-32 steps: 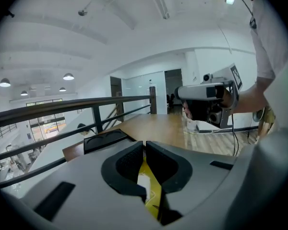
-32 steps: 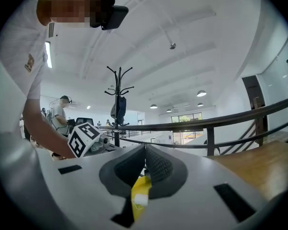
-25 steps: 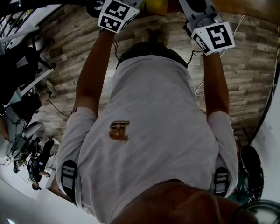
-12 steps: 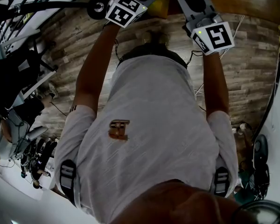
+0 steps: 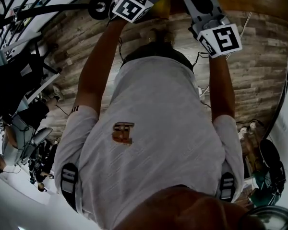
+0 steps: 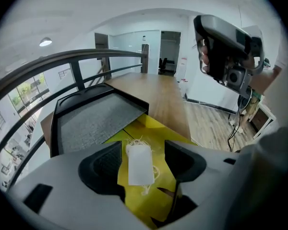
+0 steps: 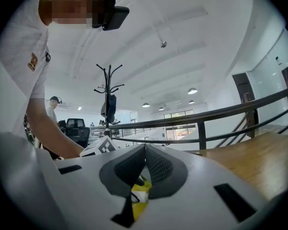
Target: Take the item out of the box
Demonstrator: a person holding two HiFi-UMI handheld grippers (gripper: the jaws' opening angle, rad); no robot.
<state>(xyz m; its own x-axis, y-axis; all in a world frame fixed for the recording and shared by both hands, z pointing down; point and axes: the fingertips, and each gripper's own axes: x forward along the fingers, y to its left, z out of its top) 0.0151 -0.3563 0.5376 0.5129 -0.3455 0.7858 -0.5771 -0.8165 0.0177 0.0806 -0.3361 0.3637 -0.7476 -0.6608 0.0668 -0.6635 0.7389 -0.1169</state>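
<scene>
A small white pouch (image 6: 139,164) with straw-like shreds lies between the jaws of my left gripper (image 6: 143,148). Those jaws are opening and their pads stand clear of the pouch on both sides. Under the pouch spreads the opened yellow box (image 6: 151,128) on the wooden table (image 6: 158,90). My right gripper (image 7: 145,150) is shut, and a yellow piece of the box (image 7: 140,195) shows just behind its pads. The right gripper (image 6: 228,47) also shows high on the right in the left gripper view. In the head view both grippers reach forward at the top, left (image 5: 134,4) and right (image 5: 209,23).
A black tray (image 6: 93,121) with a grey mat stands on the table just beyond the yellow box. A dark railing (image 6: 86,61) runs behind the table. Cables lie on the plank floor (image 5: 259,66) to the right.
In the head view my left gripper has shifted to the right and farther forward over the table. The right gripper has stayed where it was.
</scene>
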